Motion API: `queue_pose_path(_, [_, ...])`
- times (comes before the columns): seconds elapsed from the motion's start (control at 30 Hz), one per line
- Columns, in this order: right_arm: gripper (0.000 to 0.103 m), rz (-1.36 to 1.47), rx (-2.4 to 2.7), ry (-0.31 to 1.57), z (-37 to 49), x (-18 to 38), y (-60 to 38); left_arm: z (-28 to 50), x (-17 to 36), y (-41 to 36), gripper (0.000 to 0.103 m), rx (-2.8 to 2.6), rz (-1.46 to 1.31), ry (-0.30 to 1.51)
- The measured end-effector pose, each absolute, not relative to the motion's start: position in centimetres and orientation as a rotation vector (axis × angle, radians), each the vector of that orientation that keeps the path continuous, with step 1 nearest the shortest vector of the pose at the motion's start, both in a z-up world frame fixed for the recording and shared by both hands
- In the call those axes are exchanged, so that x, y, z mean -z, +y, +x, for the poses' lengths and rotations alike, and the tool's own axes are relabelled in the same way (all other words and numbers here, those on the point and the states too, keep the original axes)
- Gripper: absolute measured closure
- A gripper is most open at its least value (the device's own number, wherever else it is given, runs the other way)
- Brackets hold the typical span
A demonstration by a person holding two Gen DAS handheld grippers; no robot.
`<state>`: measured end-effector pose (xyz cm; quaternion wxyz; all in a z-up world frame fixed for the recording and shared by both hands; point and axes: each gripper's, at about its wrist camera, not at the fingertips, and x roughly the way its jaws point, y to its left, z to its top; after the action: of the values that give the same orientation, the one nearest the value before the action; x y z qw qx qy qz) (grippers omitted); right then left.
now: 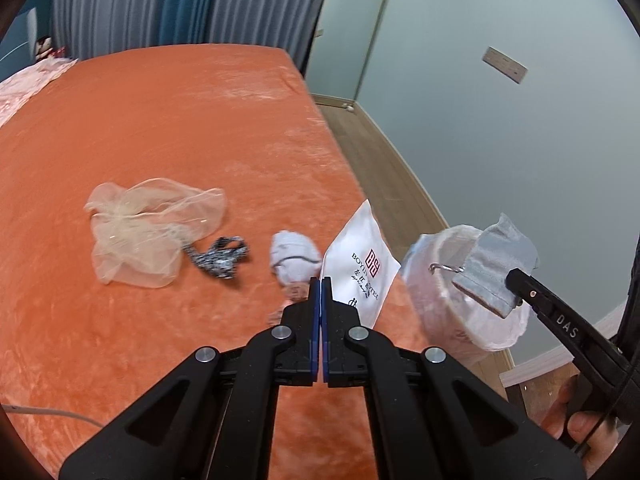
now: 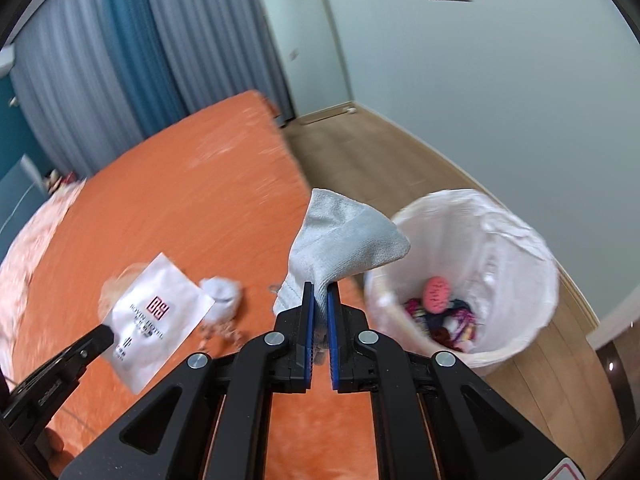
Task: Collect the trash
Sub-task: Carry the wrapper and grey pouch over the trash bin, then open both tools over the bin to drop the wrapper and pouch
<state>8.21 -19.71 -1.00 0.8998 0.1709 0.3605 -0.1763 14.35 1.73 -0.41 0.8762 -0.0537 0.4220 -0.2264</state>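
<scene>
- An orange bed [image 1: 160,128] fills the room's middle, with grey and blue curtains [image 1: 168,4] behind it, a pale wall [image 1: 500,140] to the side and wood floor [image 2: 380,160] beside the bed.
- The left gripper [image 1: 321,280] has its jaws closed on a corner of a white packet [image 1: 360,260] with a red logo; the packet stands up just right of the tips, lifted off the bed.
- Ahead of that gripper and a little left, a white wad [image 1: 294,256] lies on the bed; further left lies a black-and-white strip [image 1: 220,258], then a crumpled sheer net [image 1: 148,228].
- A white cable [image 1: 52,414] lies on the bed at the lower left, well behind the tips.
- The right gripper [image 2: 319,292] is pinched narrow on a grey cloth [image 2: 344,240], which rises above and ahead of its tips.
- A bin [image 2: 520,248] with a white liner stands on the floor just right of the right gripper, beside the bed edge; inside are a pink oval piece [image 2: 437,289] and mixed coloured scraps [image 2: 444,324].
- From the left wrist view, the cloth hangs in front of the bin's rim; I cannot tell if they touch.
- A hand [image 1: 576,416] grips the right tool's handle.
</scene>
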Motion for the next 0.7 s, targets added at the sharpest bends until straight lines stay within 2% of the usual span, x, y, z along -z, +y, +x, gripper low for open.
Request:
queue_pose_path(0.33, [0.097, 0.45, 0.479, 0.708, 4.9, 1.1, -26.2, 13.5, -0.9, -6.9, 0.103, 0.627, -0.046, 0.871])
queue_pose_path(0.7, [0.097, 0.524, 0.536, 0.728, 3.7, 3.6, -30.2, 13.6, 1.6, -15.0, 0.103, 0.734, 0.052, 0.904])
